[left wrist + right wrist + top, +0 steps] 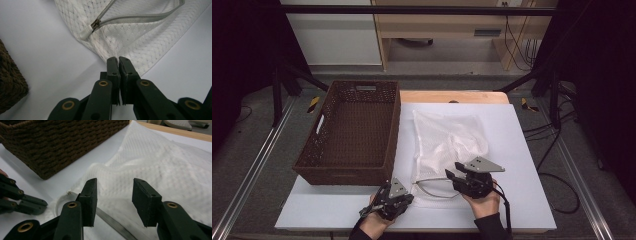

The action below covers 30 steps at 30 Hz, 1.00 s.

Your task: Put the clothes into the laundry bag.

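Observation:
A white mesh bag (447, 137) lies flat on the white table top (522, 165), its grey zipper (432, 187) gaping at the near end. In the left gripper view the zipper pull (95, 23) sits at the bag's (130, 37) corner. My left gripper (118, 59) is shut on the bag's near edge, and from above it (408, 196) sits at the bag's near-left corner. My right gripper (115, 185) hangs open above the bag (160, 165) with nothing between its jaws; it (453, 170) hovers over the near end, above the zipper (110, 220).
A brown wicker basket (347, 175) stands empty left of the bag, close to it; its wall shows beside each gripper (10, 82) (62, 142). A wooden edge (452, 96) lies behind the white top. Black frame bars and cables ring the table.

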Tool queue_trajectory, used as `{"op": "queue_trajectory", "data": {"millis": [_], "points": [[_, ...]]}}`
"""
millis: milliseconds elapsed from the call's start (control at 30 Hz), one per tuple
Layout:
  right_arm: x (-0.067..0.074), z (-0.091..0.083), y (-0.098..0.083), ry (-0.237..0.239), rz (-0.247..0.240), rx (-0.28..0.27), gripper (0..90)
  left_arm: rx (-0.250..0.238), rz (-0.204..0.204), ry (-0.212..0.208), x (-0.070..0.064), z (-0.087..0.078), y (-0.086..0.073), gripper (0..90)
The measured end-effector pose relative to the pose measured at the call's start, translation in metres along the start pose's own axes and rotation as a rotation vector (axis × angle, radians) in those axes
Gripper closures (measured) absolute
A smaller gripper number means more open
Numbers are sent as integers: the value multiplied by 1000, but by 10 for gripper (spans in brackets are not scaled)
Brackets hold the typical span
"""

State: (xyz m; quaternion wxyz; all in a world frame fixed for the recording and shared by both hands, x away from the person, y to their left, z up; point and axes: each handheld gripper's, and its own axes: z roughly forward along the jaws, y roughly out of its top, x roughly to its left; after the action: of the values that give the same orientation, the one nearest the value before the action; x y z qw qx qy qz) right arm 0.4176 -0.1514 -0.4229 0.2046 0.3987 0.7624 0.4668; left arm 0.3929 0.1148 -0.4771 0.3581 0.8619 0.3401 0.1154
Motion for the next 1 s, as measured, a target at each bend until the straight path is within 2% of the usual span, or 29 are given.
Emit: {"op": "queue_trajectory", "data": {"millis": [400, 700, 1000], "points": [[21, 29, 14, 52, -19, 21, 551, -2, 19, -1, -2, -2, -1, 876], [36, 47, 10, 87, -54, 94, 574, -9, 24, -14, 1, -6, -1, 877], [59, 73, 1, 122, -81, 175, 585, 1, 26, -12, 1, -5, -3, 875]]}}
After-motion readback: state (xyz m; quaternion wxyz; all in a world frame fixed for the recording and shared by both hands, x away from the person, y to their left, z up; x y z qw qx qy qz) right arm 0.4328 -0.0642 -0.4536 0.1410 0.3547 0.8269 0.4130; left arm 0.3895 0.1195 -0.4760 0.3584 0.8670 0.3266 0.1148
